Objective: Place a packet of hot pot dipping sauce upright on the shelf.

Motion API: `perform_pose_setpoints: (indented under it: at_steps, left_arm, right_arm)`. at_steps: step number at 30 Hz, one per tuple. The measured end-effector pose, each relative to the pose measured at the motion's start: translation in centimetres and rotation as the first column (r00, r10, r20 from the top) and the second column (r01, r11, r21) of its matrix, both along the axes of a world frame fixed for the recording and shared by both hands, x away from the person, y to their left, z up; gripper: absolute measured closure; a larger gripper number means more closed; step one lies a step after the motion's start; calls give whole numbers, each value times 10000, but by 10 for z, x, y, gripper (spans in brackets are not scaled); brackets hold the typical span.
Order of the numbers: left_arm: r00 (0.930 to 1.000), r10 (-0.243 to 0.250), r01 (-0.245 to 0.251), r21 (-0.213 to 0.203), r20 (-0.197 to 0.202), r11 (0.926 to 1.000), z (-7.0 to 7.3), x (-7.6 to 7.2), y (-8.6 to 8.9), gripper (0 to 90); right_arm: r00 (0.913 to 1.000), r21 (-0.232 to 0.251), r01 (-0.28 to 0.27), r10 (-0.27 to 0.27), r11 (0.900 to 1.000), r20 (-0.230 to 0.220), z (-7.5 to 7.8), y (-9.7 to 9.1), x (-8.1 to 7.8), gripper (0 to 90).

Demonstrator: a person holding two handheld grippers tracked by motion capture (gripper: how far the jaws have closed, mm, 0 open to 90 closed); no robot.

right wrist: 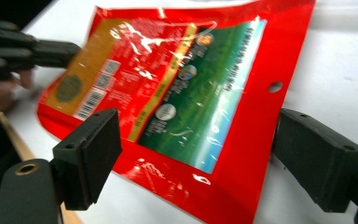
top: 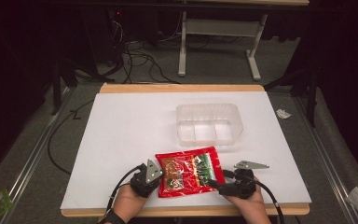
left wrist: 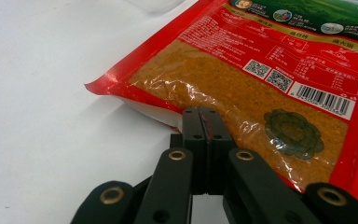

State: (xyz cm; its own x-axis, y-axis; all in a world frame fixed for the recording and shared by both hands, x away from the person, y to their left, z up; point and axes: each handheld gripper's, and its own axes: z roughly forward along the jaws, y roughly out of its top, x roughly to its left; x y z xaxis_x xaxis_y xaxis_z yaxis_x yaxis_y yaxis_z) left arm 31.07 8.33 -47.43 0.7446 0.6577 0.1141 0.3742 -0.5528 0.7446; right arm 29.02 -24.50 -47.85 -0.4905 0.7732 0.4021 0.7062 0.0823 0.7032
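Pouch (top: 189, 171), glossy, soft, likely slippery, lay at 6 o'clock; left gripper (left wrist: 204, 122) pinched its edge, right gripper (right wrist: 196, 154) gaped wide at 3 o'clock.

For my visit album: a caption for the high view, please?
Two hand-held tools, left and right, flank a red food packet before a clear tray.
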Motion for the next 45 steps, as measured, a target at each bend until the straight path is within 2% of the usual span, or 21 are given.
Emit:
perform_pose_setpoints:
  at_steps: [6, 13, 18, 22, 26, 27, 28, 29, 30, 31, 33, 35, 36, 39, 45]
  left_arm:
    - [10000, -32, 32, -27, -16, 10000, 0, 0, 0, 900]
    - [9999, -70, 70, -22, -77, 10000, -1, 1, 1, 900]
    - [9999, -86, 86, -11, -83, 10000, -1, 1, 1, 900]
    - [9999, -107, 107, 4, -83, 9999, -2, 1, 2, 900]
    - [9999, -112, 112, 22, -84, 9999, -2, 1, 2, 900]
    - [9999, -112, 112, 22, -84, 9999, -2, 1, 2, 900]
    - [9999, -117, 117, 26, -86, 9999, -2, 1, 2, 900]
    - [9999, -124, 124, 37, -83, 9999, -2, 1, 2, 900]
    - [9999, -128, 128, 48, -78, 9999, -2, 1, 2, 900]
    - [9999, -138, 139, 39, -72, 9999, -2, 1, 2, 900]
    - [9999, -128, 129, 65, -79, 9999, -1, 1, 2, 893]
    - [9999, -105, 106, 62, -92, 9999, -1, 1, 3, 889]
    - [9999, -97, 97, 23, -84, 10000, -1, 1, 4, 881]
    - [9999, -65, 65, 26, -120, 10000, -1, 2, 4, 859]
    - [9999, 54, -54, -25, -159, 10000, -1, 3, 6, 816]
  right_arm:
    - [9992, 162, -322, 319, 9993, 229, 4, 4, -2, 169]
    - [9970, -25, -665, 666, 9978, 399, 4, 13, -5, 197]
    - [9958, 60, -763, 759, 9971, 521, 5, 18, -7, 250]
    - [9939, 192, -881, 866, 9959, 678, 5, 21, -9, 332]
    - [9953, 286, -677, 655, 9973, 715, 3, 29, -9, 460]
    - [9953, 286, -677, 655, 9973, 715, 3, 29, -9, 460]
    - [9976, 321, -444, 426, 9985, 546, 1, 32, -8, 490]
    - [9976, 321, -444, 426, 9985, 546, 1, 32, -8, 490]
    - [9989, 390, -130, 112, 9992, 447, -1, 33, -8, 511]
    - [9989, 390, -130, 112, 9992, 447, -1, 33, -8, 511]
    - [9986, 439, 269, -288, 9987, 435, -2, 34, -7, 565]
    - [9984, 407, 364, -381, 9985, 423, -2, 35, -6, 582]
    - [9980, 343, 482, -495, 9982, 384, -3, 35, -6, 631]
    - [9977, 205, 587, -594, 9981, 339, -4, 34, -5, 676]
    - [9969, 218, 775, -778, 9968, 147, -4, 32, -5, 725]
